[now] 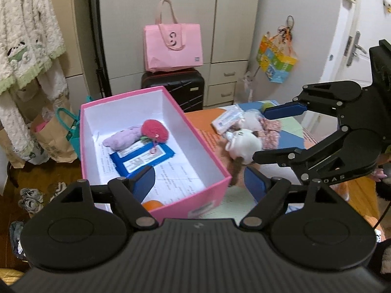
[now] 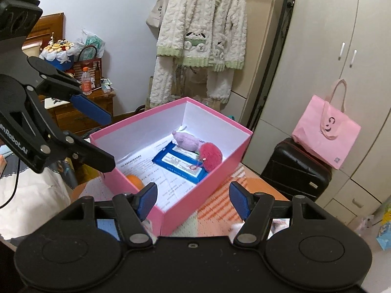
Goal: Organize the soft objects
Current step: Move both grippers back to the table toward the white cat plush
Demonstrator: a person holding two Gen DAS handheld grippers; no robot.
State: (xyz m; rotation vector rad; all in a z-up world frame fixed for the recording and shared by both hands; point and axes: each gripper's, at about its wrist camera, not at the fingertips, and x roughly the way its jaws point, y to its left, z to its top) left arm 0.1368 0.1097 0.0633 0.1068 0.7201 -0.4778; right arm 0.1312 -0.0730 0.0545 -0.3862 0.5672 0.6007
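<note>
An open pink box (image 1: 207, 146) (image 2: 195, 190) stands on the table. Inside lie a lilac plush (image 1: 122, 138) (image 2: 187, 140), a red fuzzy ball (image 1: 155, 130) (image 2: 211, 157), a blue wipes pack (image 1: 140, 157) (image 2: 178, 162) and an orange ball (image 1: 152, 205) (image 2: 135, 180). A white plush (image 1: 243, 144) lies on the table right of the box among soft items. My left gripper (image 1: 202, 183) is open and empty over the box's near corner. My right gripper (image 2: 193, 199) is open and empty; in the left wrist view it (image 1: 271, 134) hovers above the white plush.
A white packet (image 1: 227, 119) and floral cloth (image 1: 270, 127) lie behind the white plush. A black suitcase (image 1: 173, 88) with a pink bag (image 1: 173, 46) stands beyond the table. A robe (image 2: 202, 36) hangs by the wardrobe. A wooden dresser (image 2: 80, 112) stands left.
</note>
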